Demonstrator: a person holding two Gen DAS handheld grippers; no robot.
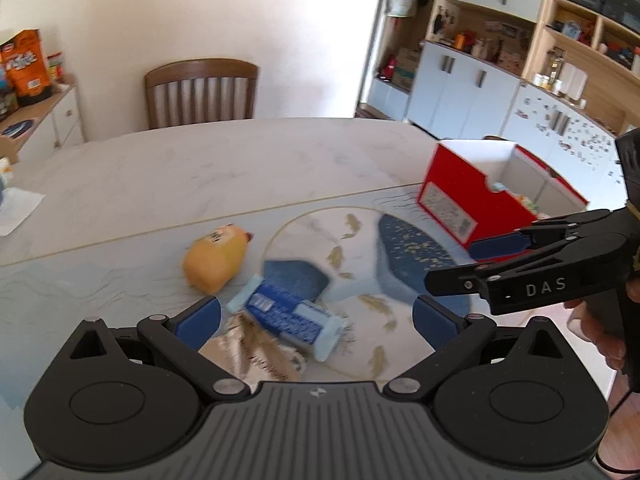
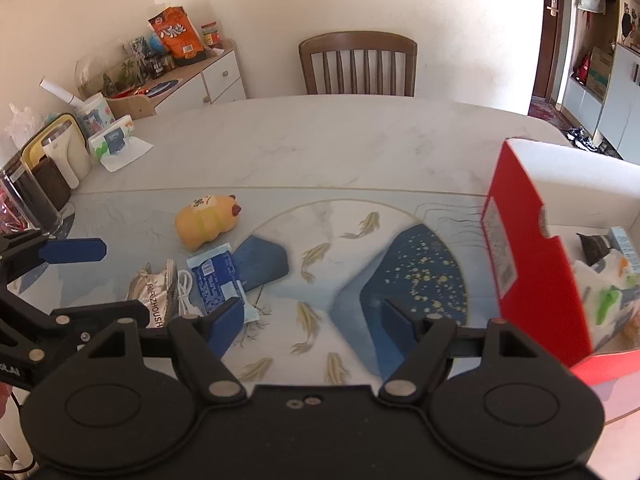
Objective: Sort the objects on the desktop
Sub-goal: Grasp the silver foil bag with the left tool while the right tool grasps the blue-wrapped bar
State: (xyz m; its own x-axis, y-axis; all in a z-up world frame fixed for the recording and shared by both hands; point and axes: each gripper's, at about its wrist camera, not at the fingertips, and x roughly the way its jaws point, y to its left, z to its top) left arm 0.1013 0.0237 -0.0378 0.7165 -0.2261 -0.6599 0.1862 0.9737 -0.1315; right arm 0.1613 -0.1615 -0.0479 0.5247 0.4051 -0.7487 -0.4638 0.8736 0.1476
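A blue snack packet lies on the fish-patterned mat, under the gap of my left gripper, which is open and not touching it. Beside the packet are a silver foil packet and a yellow plush toy. In the right wrist view the blue snack packet, a white cable, the foil packet and the toy lie left of my right gripper, open over bare mat. A red box with several items inside stands at the right. The right gripper enters from the right.
A wooden chair stands behind the marble table. Jars, a white dispenser and a tissue pack crowd the table's left edge. A sideboard with snack bags is against the wall. Cabinets stand at the far right.
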